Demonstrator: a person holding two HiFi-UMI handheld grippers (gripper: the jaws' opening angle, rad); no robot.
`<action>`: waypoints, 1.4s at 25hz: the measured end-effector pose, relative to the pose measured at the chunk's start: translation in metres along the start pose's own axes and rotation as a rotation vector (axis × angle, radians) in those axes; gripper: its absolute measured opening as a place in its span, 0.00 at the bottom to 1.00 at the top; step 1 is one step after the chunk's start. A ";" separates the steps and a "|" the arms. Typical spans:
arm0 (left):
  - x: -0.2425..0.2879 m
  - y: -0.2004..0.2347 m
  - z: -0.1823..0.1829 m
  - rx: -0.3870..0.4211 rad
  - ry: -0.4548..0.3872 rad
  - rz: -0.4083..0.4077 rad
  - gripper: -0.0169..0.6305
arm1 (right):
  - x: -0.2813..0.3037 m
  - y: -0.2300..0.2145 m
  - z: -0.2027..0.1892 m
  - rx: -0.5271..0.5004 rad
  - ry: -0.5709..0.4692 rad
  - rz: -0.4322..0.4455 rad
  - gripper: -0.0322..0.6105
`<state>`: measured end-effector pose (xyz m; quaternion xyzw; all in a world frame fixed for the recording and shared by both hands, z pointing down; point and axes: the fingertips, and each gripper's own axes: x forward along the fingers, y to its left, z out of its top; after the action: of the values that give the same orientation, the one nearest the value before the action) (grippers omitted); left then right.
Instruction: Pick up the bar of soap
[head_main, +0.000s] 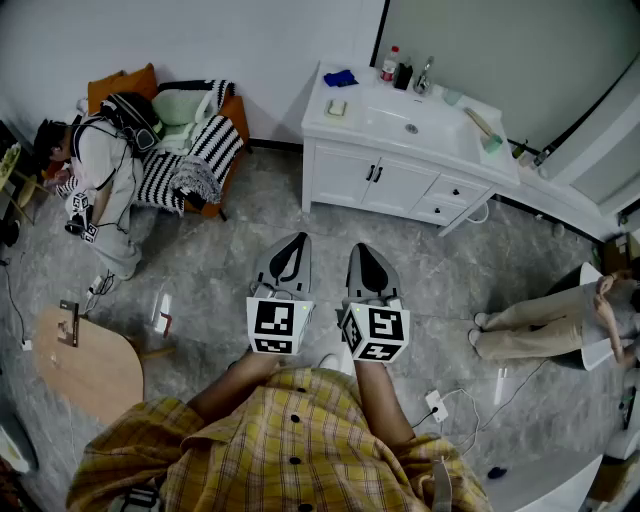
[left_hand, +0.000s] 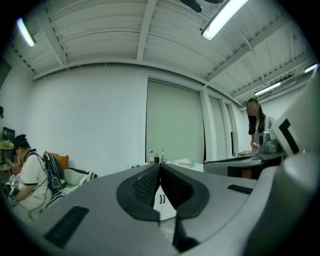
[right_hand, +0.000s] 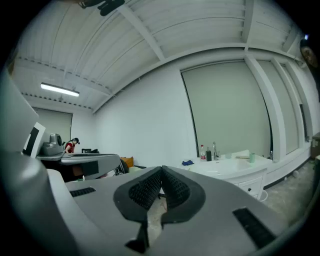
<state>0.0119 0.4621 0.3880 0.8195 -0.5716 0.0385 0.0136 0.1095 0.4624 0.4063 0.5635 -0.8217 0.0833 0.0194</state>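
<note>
Fingers (left_hand: 142, 187) of the left gripper (left_hand: 159, 167) are clenched tip to tip with nothing between them; those of the right gripper (right_hand: 161, 173) are likewise pressed shut and empty. In the head view both grippers are held side by side over the grey floor (head_main: 220, 260), well apart from the white vanity (head_main: 345, 175) against the far wall. The hands behind them are hidden by the marker cubes (head_main: 278, 325). The bar of soap (head_main: 336, 107) lies near the left end of the vanity top, left of the basin (head_main: 410, 125), seemingly on a small dish; it is too small to confirm more. A blue cloth (head_main: 340, 77) sits at the back left corner of the top, with bottles (head_main: 390, 65) and the tap (head_main: 423, 75) along the back edge. In both gripper views the soap cannot be made out, and the left gripper's jaws cover most of the vanity. A seated person (head_main: 105, 170) is at the left beside a sofa (head_main: 195, 140). A second person (head_main: 560, 320) is cut off by the right edge.
</note>
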 end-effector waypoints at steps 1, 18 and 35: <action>0.001 -0.001 0.000 0.000 0.002 0.002 0.05 | 0.000 -0.001 0.000 0.001 -0.001 0.002 0.08; 0.022 -0.046 -0.003 0.011 0.047 0.099 0.05 | -0.015 -0.057 0.003 0.022 -0.033 0.057 0.08; 0.180 0.061 -0.013 -0.050 0.025 0.086 0.05 | 0.169 -0.081 0.009 0.000 0.004 0.029 0.08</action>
<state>0.0161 0.2734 0.4141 0.7932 -0.6067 0.0349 0.0398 0.1236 0.2764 0.4278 0.5512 -0.8298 0.0849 0.0197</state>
